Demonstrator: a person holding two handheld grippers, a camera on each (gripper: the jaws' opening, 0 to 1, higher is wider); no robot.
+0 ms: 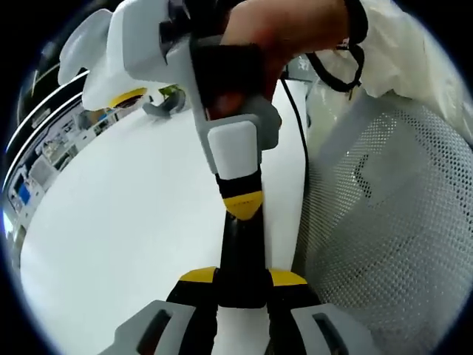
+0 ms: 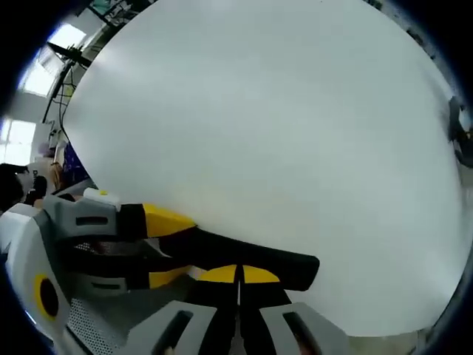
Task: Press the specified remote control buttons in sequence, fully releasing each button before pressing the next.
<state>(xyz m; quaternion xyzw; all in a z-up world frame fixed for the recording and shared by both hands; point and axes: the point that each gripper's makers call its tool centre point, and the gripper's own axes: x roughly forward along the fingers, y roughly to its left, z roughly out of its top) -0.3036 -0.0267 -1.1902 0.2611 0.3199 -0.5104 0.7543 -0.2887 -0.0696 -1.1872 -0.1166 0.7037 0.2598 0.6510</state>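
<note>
— Where the left gripper (image 1: 244,278) comes up from the bottom of its own view, what sits between the yellow pads?

— A slim black remote (image 1: 244,248), long and narrow with a matte face. The jaws are clamped on its two long edges near one end, and the rest of it juts forward over the table (image 1: 133,222), which is a smooth, plain white sheet.

— And the right gripper (image 1: 242,203)?

— In the left gripper view it comes down from above: a chunky white plastic body, then a black stem ending in a yellow wedge-shaped tip. That tip meets the far end of the remote. A hand (image 1: 281,29) wraps its dark grip, with a white sleeve (image 1: 399,44) behind it.

— Are its jaws spread?

— No. In the right gripper view the right gripper (image 2: 240,275) has its two yellow pads pressed together, with only a thin seam between them, right against the remote (image 2: 259,257). The remote lies crosswise there as a black tapered bar. The left gripper (image 2: 174,248) pinches it from the left side with grey-and-yellow fingers.

— Anything else nearby?

— A white chair back (image 1: 392,222) of perforated mesh stands beside the table edge, and a thin black cable (image 1: 299,133) trails down along that edge. The table (image 2: 281,133) is glossy and featureless in the right gripper view.
</note>
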